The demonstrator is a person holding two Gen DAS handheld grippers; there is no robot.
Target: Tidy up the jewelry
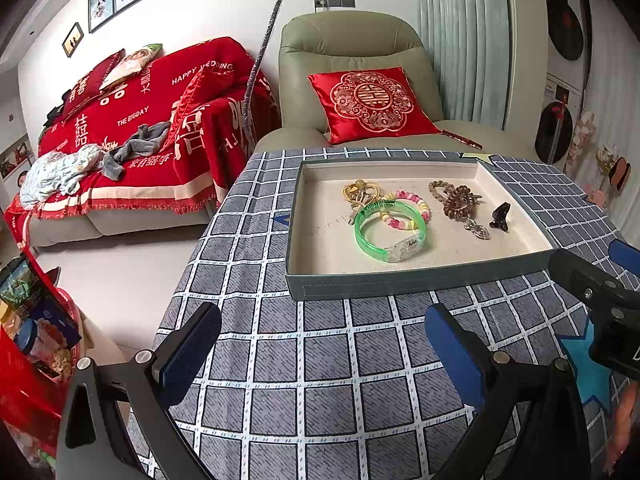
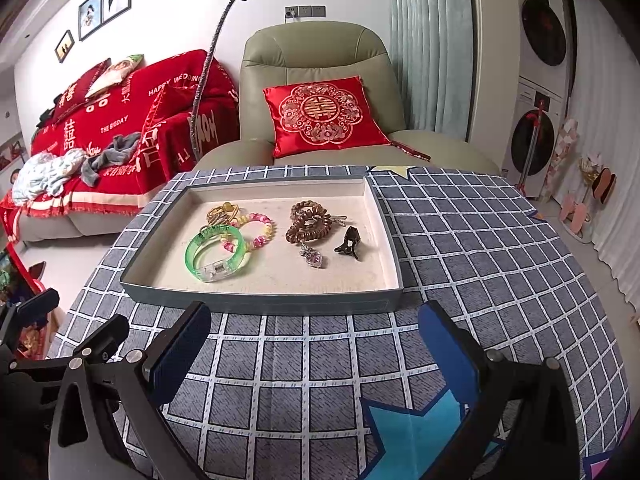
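A grey tray (image 1: 416, 280) (image 2: 260, 304) with a cream lining sits on the checked tablecloth. In it lie a green bangle (image 1: 362, 236) (image 2: 192, 254), a pink and yellow bead bracelet (image 1: 416, 200) (image 2: 266, 226), a gold hair tie (image 1: 356, 192) (image 2: 222, 212), brown coiled bands (image 1: 458, 200) (image 2: 308, 220), a silver pendant (image 1: 478, 231) (image 2: 314, 259) and a black hair clip (image 1: 502, 216) (image 2: 349, 244). My left gripper (image 1: 320, 352) is open and empty in front of the tray. My right gripper (image 2: 316, 352) is open and empty in front of the tray, and part of it shows in the left wrist view (image 1: 596, 292).
The table (image 1: 320, 400) (image 2: 480, 260) carries blue star marks (image 2: 412, 428). Behind it stand a green armchair (image 1: 352, 40) (image 2: 312, 52) with a red cushion and a sofa (image 1: 132, 120) under a red cover. Washing machines (image 2: 536, 128) stand at the right.
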